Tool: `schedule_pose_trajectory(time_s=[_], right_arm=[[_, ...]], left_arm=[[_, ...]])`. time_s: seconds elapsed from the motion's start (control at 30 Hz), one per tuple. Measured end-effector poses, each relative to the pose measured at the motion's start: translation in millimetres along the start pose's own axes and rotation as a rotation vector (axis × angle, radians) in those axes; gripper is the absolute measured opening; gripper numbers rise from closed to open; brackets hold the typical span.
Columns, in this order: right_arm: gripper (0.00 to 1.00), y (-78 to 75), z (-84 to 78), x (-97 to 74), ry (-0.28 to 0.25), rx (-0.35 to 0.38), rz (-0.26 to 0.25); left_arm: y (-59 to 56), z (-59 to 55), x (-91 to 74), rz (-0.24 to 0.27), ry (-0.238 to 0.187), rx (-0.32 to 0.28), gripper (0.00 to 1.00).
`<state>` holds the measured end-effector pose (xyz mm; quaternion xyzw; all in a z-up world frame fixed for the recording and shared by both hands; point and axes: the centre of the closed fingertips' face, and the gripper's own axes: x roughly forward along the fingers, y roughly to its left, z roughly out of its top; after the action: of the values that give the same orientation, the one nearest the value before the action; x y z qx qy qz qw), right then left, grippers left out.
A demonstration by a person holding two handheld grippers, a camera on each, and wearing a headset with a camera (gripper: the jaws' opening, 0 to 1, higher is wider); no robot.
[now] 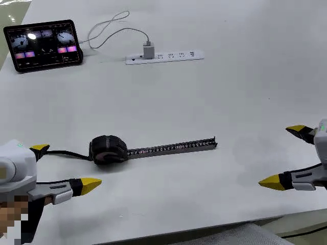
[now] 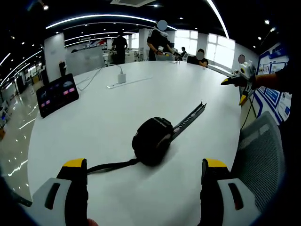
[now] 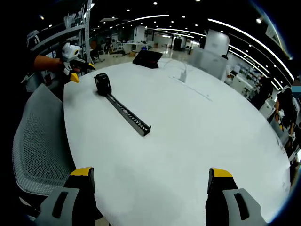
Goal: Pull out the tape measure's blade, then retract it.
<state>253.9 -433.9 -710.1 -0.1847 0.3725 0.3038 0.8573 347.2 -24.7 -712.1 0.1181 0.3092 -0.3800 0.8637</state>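
Note:
A black tape measure (image 1: 108, 149) lies on the white table (image 1: 204, 92), its blade (image 1: 173, 147) drawn out to the right and ending in a hook (image 1: 214, 142). A black strap (image 1: 64, 152) trails left from the case. My left gripper (image 1: 69, 166) stands open just left of the case, yellow tips apart, touching nothing. In the left gripper view the tape measure (image 2: 153, 140) sits a little beyond the open left gripper (image 2: 141, 165). My right gripper (image 1: 286, 155) is open at the right edge, well clear of the hook. The right gripper view shows the blade (image 3: 128, 114) and case (image 3: 102, 83) far off.
A tablet (image 1: 43, 44) with a lit screen stands at the far left of the table. A white power strip (image 1: 164, 56) with a charger and cable lies at the back. A grey mesh chair (image 1: 240, 236) sits under the table's near edge. People stand in the background (image 2: 157, 40).

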Motion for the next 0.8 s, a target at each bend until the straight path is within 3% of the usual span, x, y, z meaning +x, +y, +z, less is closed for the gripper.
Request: schedule_pose_trajectory(time_s=[0.17, 0.27, 0.33, 0.4, 0.8], right_arm=[[0.99, -4.3, 8.0, 8.2, 0.014, -0.034, 0.019], [0.99, -5.5, 9.1, 14.9, 0.024, -0.046, 0.036], [0.99, -5.8, 12.4, 16.7, 0.014, -0.028, 0.049], [0.99, -7.8, 16.6, 17.8, 0.007, -0.031, 0.050], [0.99, -17.7, 36.5, 29.3, 0.032, -0.123, 0.076]], left_arm=[[-3.7, 5.9, 5.8, 0.001, -0.019, -0.035, 0.99], [-3.4, 7.8, 10.2, 0.006, -0.028, -0.084, 0.99], [-3.1, 8.0, 12.2, 0.011, -0.021, -0.084, 0.99], [5.5, 5.3, 13.3, 0.071, 0.008, -0.036, 0.99], [0.5, 19.6, 25.7, 0.113, -0.030, -0.116, 0.99]])
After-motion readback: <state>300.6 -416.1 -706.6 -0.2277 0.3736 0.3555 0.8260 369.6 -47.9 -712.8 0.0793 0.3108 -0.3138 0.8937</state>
